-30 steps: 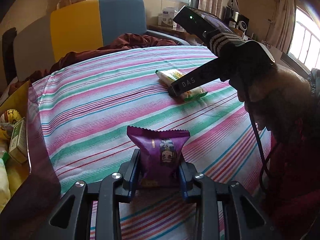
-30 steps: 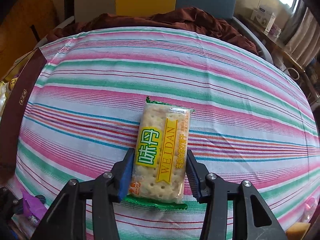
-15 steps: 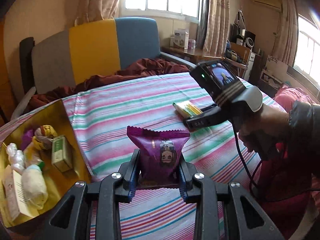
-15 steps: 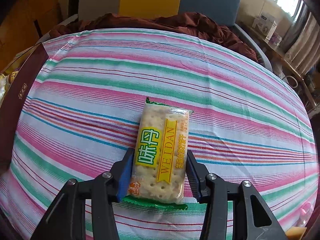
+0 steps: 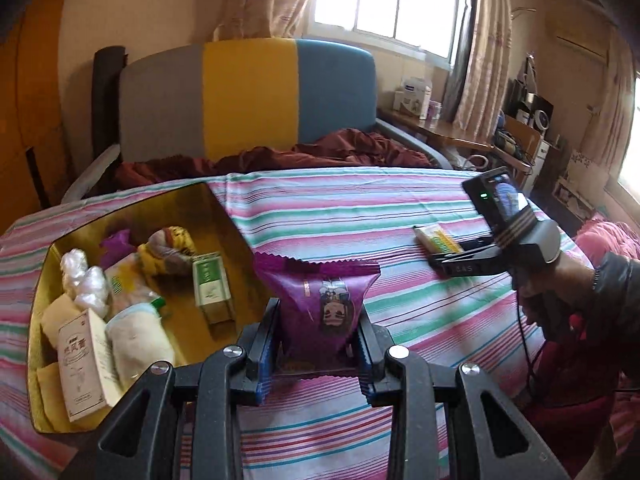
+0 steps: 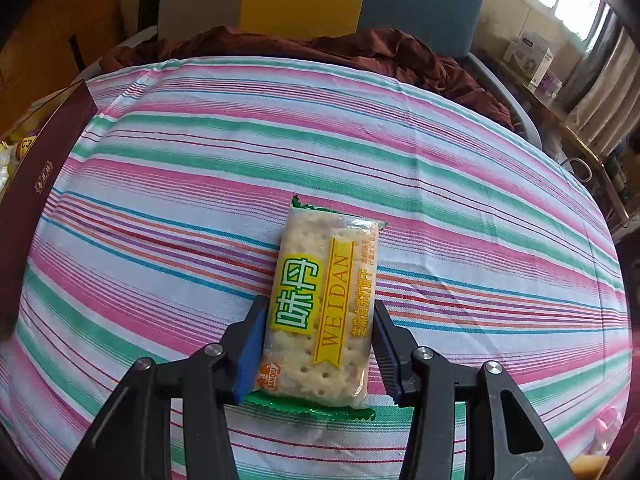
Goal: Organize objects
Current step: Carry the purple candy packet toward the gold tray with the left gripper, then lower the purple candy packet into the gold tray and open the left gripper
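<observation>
A pink-and-green striped tablecloth [image 6: 168, 208] covers the table, a tricolour sofa behind it. In the last second you've swung your left gripper [image 5: 316, 344], clamped on the purple snack packet [image 5: 320, 304], from the bare cloth up beside the gold-lined box [image 5: 222, 216], which is now fully in view; the drop looks close. Your right gripper [image 6: 318, 354] has stayed clamped on the Weidan cracker packet [image 6: 324, 300], lifted slightly. The cracker packet's long axis runs straight ahead along the fingers; the purple packet stands upright, crimped edge up.
</observation>
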{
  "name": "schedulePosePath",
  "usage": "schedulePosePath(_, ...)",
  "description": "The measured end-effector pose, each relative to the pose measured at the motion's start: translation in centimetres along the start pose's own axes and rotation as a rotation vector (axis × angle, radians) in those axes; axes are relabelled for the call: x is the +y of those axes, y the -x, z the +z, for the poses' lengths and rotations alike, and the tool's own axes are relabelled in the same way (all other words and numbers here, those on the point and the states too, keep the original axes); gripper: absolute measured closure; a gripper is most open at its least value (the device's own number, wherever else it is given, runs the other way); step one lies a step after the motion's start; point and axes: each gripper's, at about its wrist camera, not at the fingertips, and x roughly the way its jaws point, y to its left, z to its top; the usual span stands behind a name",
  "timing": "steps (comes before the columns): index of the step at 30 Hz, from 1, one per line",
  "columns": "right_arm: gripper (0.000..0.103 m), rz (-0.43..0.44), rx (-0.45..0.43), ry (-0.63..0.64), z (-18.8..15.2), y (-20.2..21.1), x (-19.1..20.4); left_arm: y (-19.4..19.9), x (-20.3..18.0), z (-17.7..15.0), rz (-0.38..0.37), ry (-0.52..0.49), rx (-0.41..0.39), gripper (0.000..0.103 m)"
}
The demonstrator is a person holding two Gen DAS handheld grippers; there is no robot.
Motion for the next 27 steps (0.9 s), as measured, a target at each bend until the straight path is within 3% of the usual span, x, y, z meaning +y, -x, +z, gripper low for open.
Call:
schedulePosePath(14, 0.054, -0.022, -0.002, 0.019, 0.2, 0.0, 0.3, 2.0, 3.9, 0.0, 0.153, 0.011, -0.024, 0.07)
schedulePosePath(19, 0.054, -0.043, -0.007, 0.04, 0.2, 0.1, 0.8, 1.7, 6.2, 0.0, 0.184, 0.054, 0.008, 0.07)
schedulePosePath(22, 0.054, -0.046, -0.007, 0.044, 0.2, 0.1, 0.9, 1.5, 8.3, -0.1, 0.154, 0.133, 0.036, 0.07)
schedulePosePath(27, 0.054, -0.05, -0.008, 0.052, 0.2, 0.0, 0.9, 2.3, 14.4, -0.3, 0.084, 0.359, 0.046, 0.07)
